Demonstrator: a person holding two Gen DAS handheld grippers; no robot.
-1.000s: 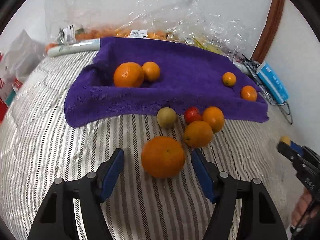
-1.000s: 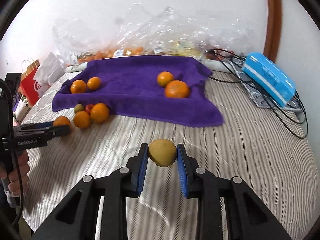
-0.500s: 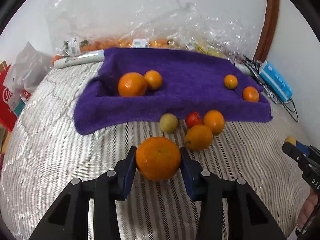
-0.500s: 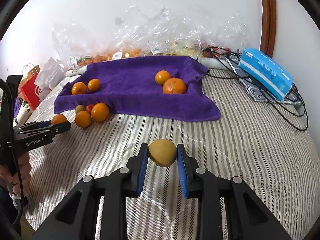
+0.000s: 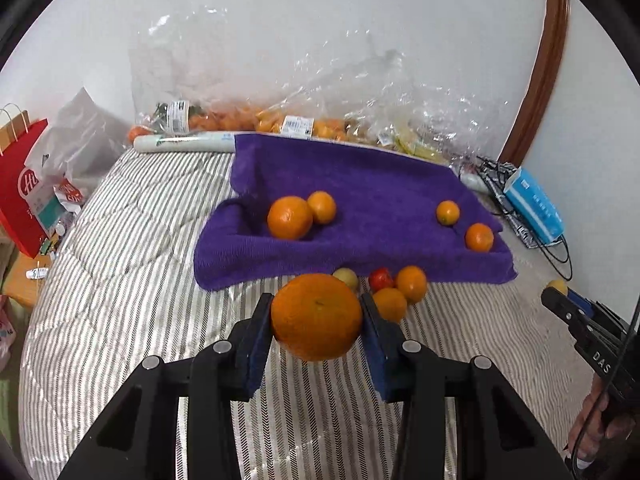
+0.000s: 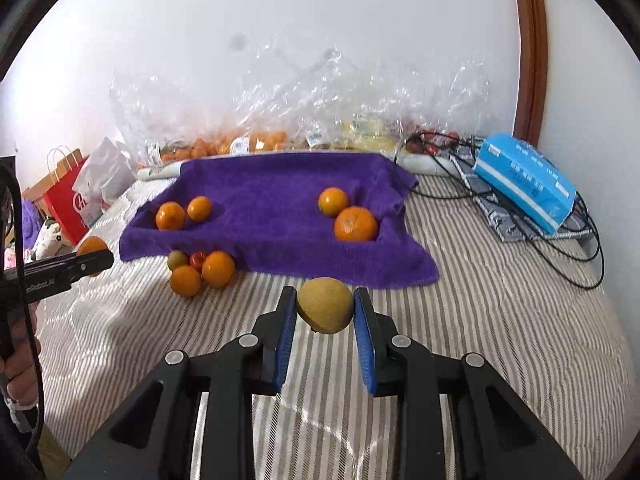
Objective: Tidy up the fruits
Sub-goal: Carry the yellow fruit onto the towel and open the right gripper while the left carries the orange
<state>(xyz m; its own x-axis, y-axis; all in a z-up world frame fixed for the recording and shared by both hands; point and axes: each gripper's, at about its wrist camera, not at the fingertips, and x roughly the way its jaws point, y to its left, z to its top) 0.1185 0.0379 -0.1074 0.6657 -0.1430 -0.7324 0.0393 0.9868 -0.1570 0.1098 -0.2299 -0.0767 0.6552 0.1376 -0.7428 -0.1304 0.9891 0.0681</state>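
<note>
Both hand-held grippers are carrying fruit: left hand-held gripper (image 5: 316, 316) clamping a large orange (image 5: 316, 316), right hand-held gripper (image 6: 325, 311) a yellow fruit (image 6: 325, 306); purple towel (image 5: 360, 184) (12 o'clock) is holding four oranges, a loose cluster (image 6: 200, 268) is waiting.

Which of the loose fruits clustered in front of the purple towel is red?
The small red fruit, wedged between the yellow-green fruit and two oranges; the rest are orange or yellowish.

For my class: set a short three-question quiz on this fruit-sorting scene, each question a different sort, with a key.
1. True or false: the left gripper holds a large orange.
2. What does the right gripper hold? A) red tomato B) yellow-green fruit C) blue box
3. How many oranges lie on the purple towel?

Key:
1. True; the jaws have just closed on it.
2. B, the yellow-green fruit.
3. Four, in two pairs.
</note>
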